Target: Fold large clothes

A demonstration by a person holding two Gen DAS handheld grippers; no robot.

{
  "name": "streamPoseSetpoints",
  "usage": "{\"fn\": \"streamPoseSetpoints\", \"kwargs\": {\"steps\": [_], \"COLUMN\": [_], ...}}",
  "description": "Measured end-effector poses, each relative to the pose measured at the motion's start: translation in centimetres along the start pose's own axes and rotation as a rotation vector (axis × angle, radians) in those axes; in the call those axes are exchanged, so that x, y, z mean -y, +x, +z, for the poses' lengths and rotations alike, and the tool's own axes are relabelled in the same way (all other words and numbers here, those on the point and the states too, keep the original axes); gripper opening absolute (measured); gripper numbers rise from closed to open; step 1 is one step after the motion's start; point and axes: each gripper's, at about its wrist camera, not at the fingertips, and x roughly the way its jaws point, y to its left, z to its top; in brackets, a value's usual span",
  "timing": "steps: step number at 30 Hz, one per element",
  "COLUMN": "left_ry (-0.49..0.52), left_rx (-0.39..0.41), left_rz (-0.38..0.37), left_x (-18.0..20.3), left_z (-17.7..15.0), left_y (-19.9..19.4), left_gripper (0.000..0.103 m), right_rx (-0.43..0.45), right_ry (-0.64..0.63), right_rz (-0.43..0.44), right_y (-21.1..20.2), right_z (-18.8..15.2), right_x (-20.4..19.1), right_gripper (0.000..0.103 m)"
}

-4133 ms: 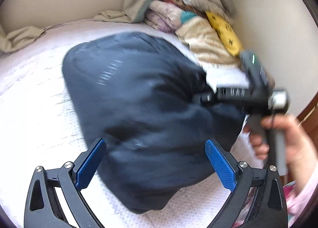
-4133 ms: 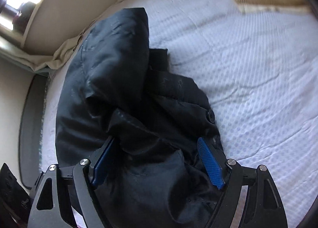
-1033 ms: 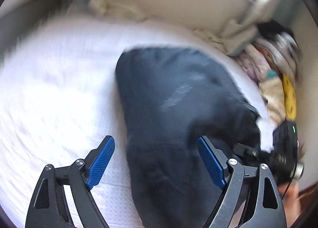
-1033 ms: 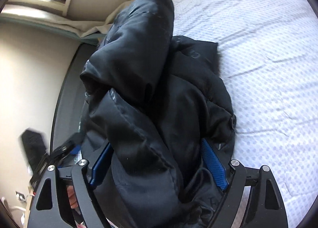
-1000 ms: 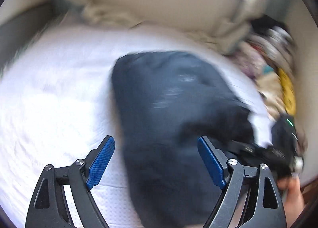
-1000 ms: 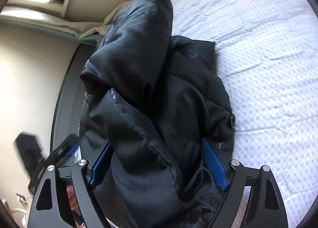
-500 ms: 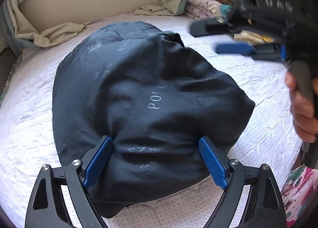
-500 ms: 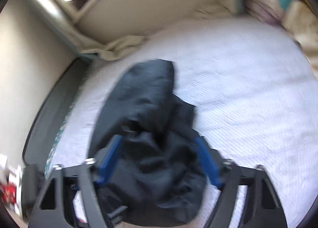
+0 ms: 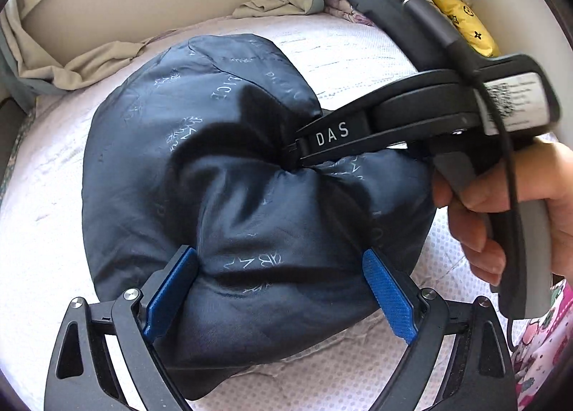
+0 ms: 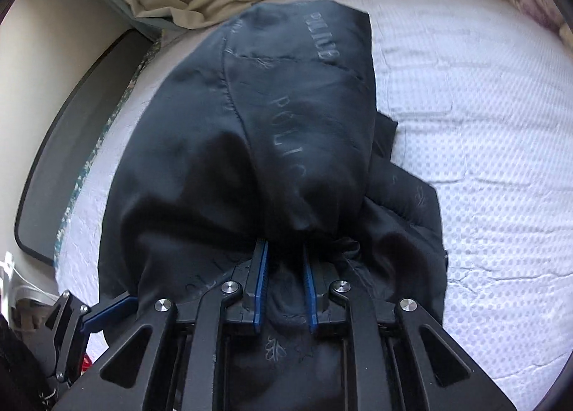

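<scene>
A dark navy padded jacket (image 9: 222, 167) lies bunched on the white bed cover (image 9: 43, 239). My left gripper (image 9: 279, 292) straddles its near bulge. Its jaws are wide and opening, and the blue pads (image 9: 172, 289) flank the fabric without clamping it. My right gripper (image 9: 292, 156) comes in from the right, held by a hand (image 9: 501, 203). Its jaws are closing and pinch a fold on top of the jacket. In the right wrist view the right gripper (image 10: 284, 248) stands narrow with dark fabric between the pads. The jacket (image 10: 286, 106) stretches away from it.
Folded clothes (image 9: 343, 2) and a yellow cushion (image 9: 462, 24) are stacked at the back right. A crumpled beige sheet (image 9: 100, 63) lies along the headboard. The dark bed frame (image 10: 71, 146) borders the left side. White cover (image 10: 483, 160) spreads to the right of the jacket.
The right gripper has dropped from above the bed onto the jacket and closed on a fold. The left gripper has stayed astride the near end, and the jacket has puckered upward.
</scene>
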Motion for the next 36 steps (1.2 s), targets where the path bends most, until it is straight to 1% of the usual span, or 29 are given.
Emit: {"fn": "streamPoseSetpoints", "kwargs": {"steps": [3,5,7,8,9,10,11,12,14,15,18,19,22,23,24,25,26,29,33,36], "left_ry": [0.004,-0.001,-0.013,-0.018,-0.024,-0.029,-0.035,-0.044,-0.069,-0.088,-0.129,-0.137,-0.184,-0.210,-0.227,-0.249,-0.262,-0.273,-0.288,-0.305], "left_rx": [0.003,0.005,0.009,0.011,0.016,0.019,0.021,0.022,0.028,0.036,0.088,0.106,0.162,0.186,0.194,0.200,0.201,0.196,0.190,0.175], "left_rz": [0.003,0.003,-0.001,-0.003,-0.002,0.001,0.002,0.001,-0.003,0.001,0.034,0.046,0.103,0.120,0.130,0.144,0.152,0.173,0.188,0.195], "left_x": [0.2,0.0,-0.1,-0.2,-0.2,-0.3,-0.7,-0.8,-1.4,-1.8,-2.9,-3.2,-4.5,-4.9,-5.2,-5.4,-5.3,-5.1,-3.7,-2.9], "left_z": [0.0,0.1,0.1,0.2,0.4,0.5,0.8,0.9,1.1,1.2,0.9,0.8,0.0,-0.6,-0.9,-1.6,-2.3,-3.8,-6.4,-7.9], "left_y": [-0.2,-0.1,-0.4,-0.6,-0.9,-1.2,-1.3,-1.6,-2.7,-3.4,-6.2,-7.0,-9.6,-10.6,-10.9,-11.6,-12.1,-12.8,-13.8,-14.1], "left_gripper": [0.097,0.098,0.098,0.098,0.098,0.099,0.099,0.099,0.099,0.099,0.099,0.099,0.102,0.102,0.102,0.102,0.102,0.102,0.102,0.102], "right_rx": [0.000,0.025,0.053,0.071,0.087,0.117,0.145,0.186,0.243,0.262,0.312,0.321,0.344,0.349,0.351,0.349,0.346,0.319,0.289,0.277], "right_ry": [0.075,0.114,0.139,0.140,0.134,0.120,0.105,0.079,0.034,0.021,-0.021,-0.035,-0.086,-0.100,-0.115,-0.126,-0.133,-0.152,-0.167,-0.141], "right_rz": [0.058,0.089,0.104,0.109,0.109,0.096,0.074,0.042,0.010,0.000,-0.026,-0.029,-0.058,-0.068,-0.080,-0.090,-0.103,-0.144,-0.197,-0.242], "right_y": [0.1,-0.8,-2.5,-3.5,-4.4,-5.8,-6.9,-8.4,-10.8,-11.7,-14.4,-15.0,-16.3,-16.6,-17.0,-17.1,-17.1,-16.8,-16.1,-15.8], "right_z": [0.2,0.1,0.1,0.1,0.0,-0.1,-0.2,-0.4,-0.6,-1.0,-2.4,-3.0,-4.4,-5.0,-5.8,-6.8,-7.9,-10.6,-13.3,-15.0], "right_x": [1.7,2.2,2.2,2.0,1.7,1.2,0.6,0.0,-1.0,-1.4,-2.3,-2.5,-4.2,-4.6,-5.1,-5.3,-5.6,-6.4,-7.0,-6.9], "right_gripper": [0.011,0.011,0.016,0.025,0.040,0.049,0.062,0.066,0.070,0.075,0.080,0.081,0.089,0.093,0.098,0.101,0.103,0.103,0.103,0.103]}}
